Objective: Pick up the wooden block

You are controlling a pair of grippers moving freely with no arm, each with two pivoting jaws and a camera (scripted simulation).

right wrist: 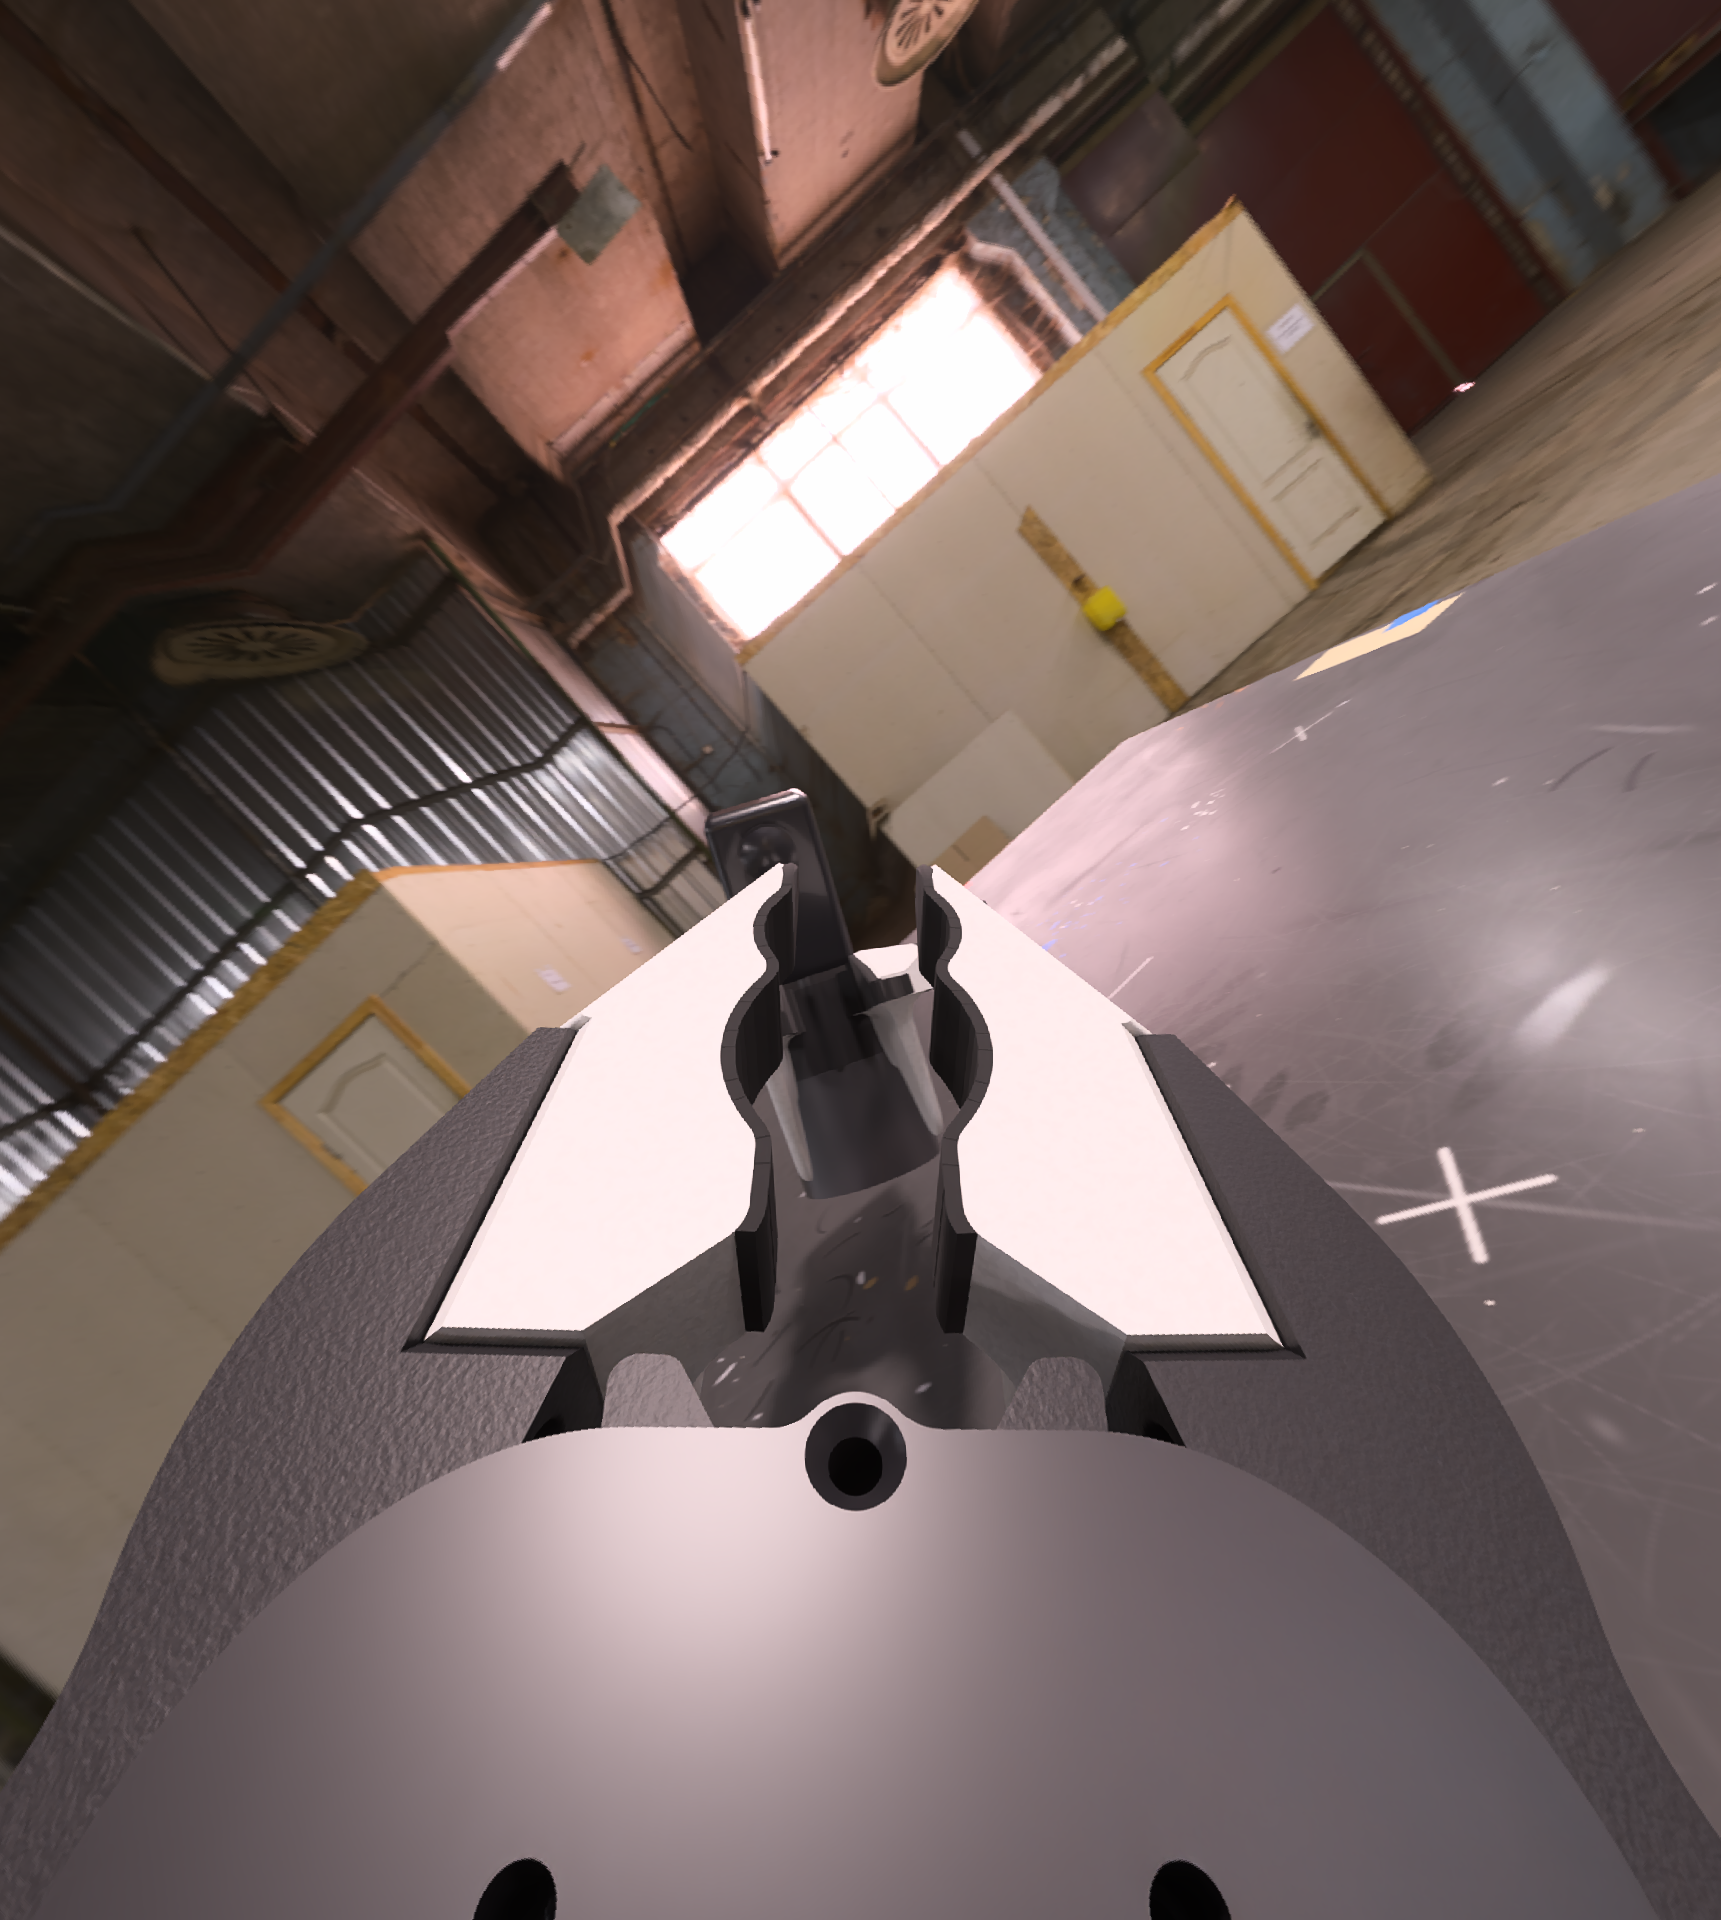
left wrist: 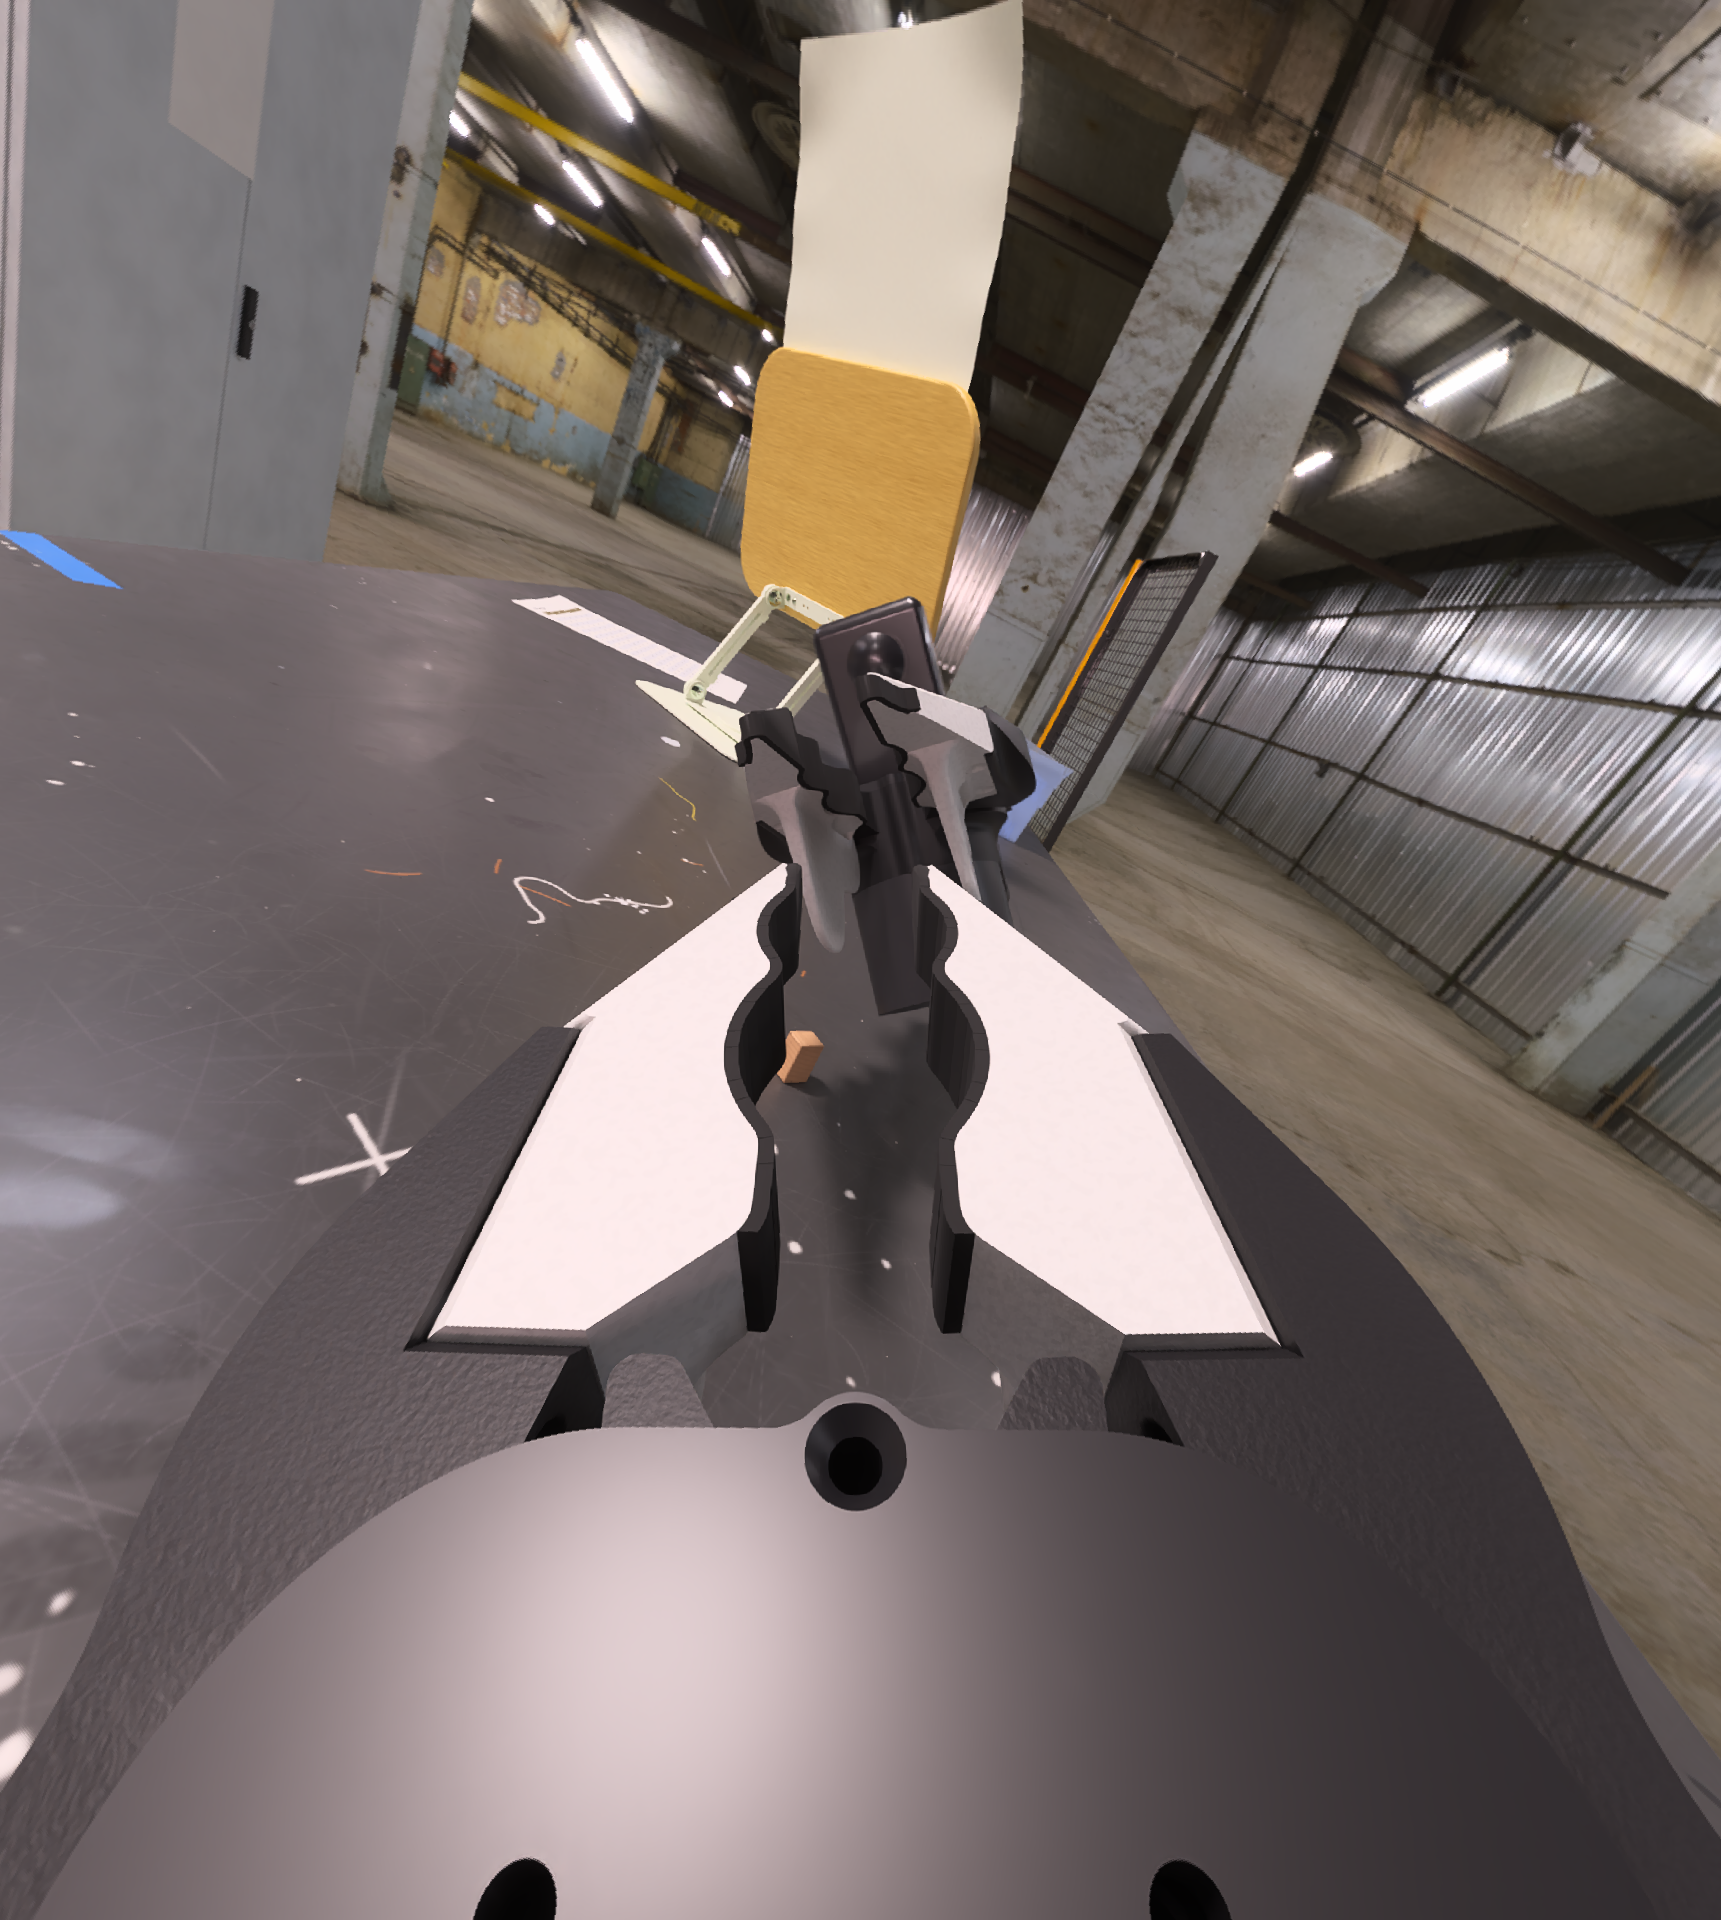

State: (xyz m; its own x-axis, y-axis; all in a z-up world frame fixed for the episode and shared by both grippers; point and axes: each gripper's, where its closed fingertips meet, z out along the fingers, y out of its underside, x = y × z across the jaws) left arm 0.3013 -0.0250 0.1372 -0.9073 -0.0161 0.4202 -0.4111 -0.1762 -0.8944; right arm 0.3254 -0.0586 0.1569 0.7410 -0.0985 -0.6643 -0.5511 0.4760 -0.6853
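Your main risk is a collision: the wooden block (left wrist: 800,1057) is small and sits on the dark desk (left wrist: 212,935) between two grippers that face each other, so if you drive both in together their fingertips could meet over the block or knock it aside. The block also looks tilted, leaning rather than lying flat, so a touch from one finger before the other could tip it or push it away towards 12 o'clock. In the left wrist view the block shows through the finger gap, slightly towards 11 o'clock of centre and close to the left finger's inner edge; close from this line and that finger would probably reach it first. Your left gripper (left wrist: 856,894) is spread, holds nothing and touches nothing. The right gripper (left wrist: 871,800) appears beyond it at 12 o'clock, pointing back at you above the desk. In its own view, the right gripper (right wrist: 854,883) is also spread and empty, with only the other gripper's body visible between its fingers; the block does not show there.
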